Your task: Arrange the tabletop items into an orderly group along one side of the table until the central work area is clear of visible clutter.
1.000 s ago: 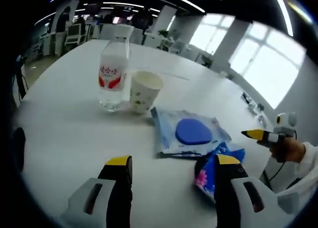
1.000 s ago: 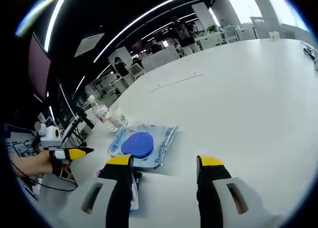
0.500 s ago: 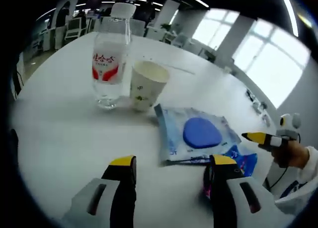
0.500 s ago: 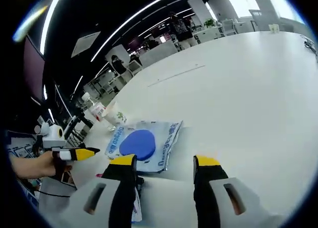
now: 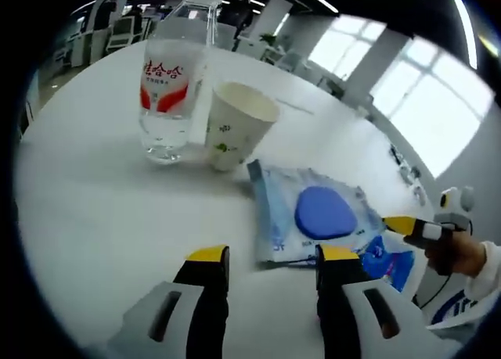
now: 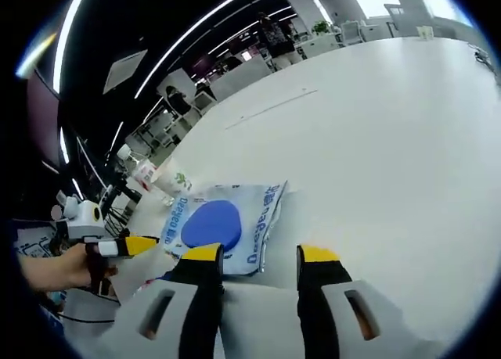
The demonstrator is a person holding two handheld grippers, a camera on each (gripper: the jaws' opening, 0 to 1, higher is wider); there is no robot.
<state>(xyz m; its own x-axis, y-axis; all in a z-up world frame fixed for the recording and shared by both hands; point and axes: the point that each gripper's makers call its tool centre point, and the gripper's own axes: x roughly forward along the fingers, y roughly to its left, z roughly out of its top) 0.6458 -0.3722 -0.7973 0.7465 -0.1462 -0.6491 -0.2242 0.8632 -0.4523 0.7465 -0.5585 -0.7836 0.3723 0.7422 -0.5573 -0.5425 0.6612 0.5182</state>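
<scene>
The step in hand looks like the approach to a first pick: nothing is gripped, and both tools point at the cluster lying on the white bench (image 5: 86, 210). Going left to right in the left gripper view, a clear plastic water bottle with a red-and-white label (image 5: 168, 81) stands upright, a white paper cup with a small green print (image 5: 236, 124) stands just beside it, then a flat pale-blue wipes pack with a round blue lid (image 5: 313, 214) lies near the cup, and a glossy darker-blue packet (image 5: 387, 259) sits at the pack's far edge, partly hidden. The left tool (image 5: 266, 257) hovers just short of the wipes pack, jaws moderately apart and empty. The right tool (image 6: 253, 256) is likewise parted and empty, close over the pack's near edge. Next, I judge, one tool must descend and close on the thin pack's edge, which is soft and may buckle or slide.
</scene>
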